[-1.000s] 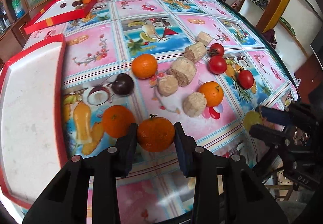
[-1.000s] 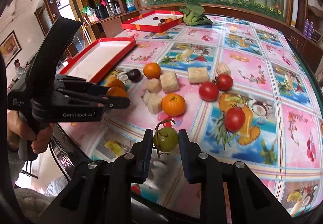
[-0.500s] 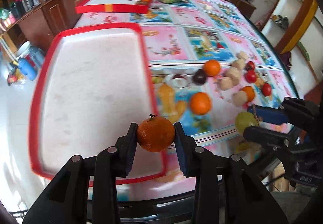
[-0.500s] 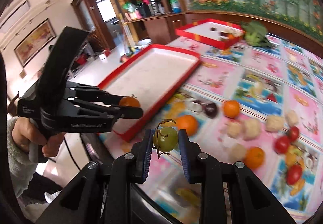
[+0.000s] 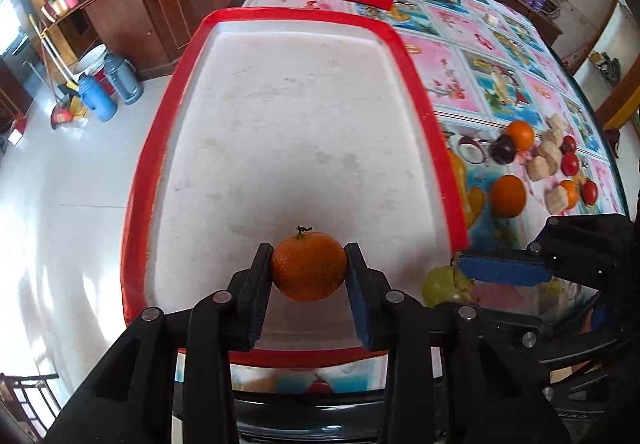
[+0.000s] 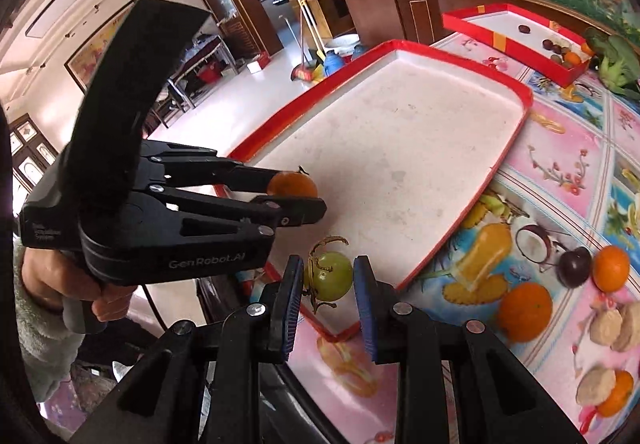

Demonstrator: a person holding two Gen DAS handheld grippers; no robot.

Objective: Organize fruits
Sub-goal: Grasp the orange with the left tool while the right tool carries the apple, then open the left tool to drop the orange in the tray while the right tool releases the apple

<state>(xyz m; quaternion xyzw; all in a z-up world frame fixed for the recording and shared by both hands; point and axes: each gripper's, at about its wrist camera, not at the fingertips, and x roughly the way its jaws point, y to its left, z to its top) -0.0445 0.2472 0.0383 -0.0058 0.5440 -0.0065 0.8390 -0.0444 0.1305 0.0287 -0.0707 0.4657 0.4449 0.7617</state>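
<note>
Left gripper (image 5: 308, 276) carried its orange (image 5: 309, 266) over the tray (image 5: 138, 179); table fruit behind.

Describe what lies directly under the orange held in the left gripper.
Under the orange in the left gripper is the bare white floor of the near red tray. The spot beneath the fruit itself is hidden.

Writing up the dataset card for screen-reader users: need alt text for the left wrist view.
The left gripper holds an orange tangerine over the near end of a large red-rimmed white tray. At lower right, the right gripper holds a green fruit; more oranges, tomatoes and a dark plum lie on the patterned tablecloth.
</note>
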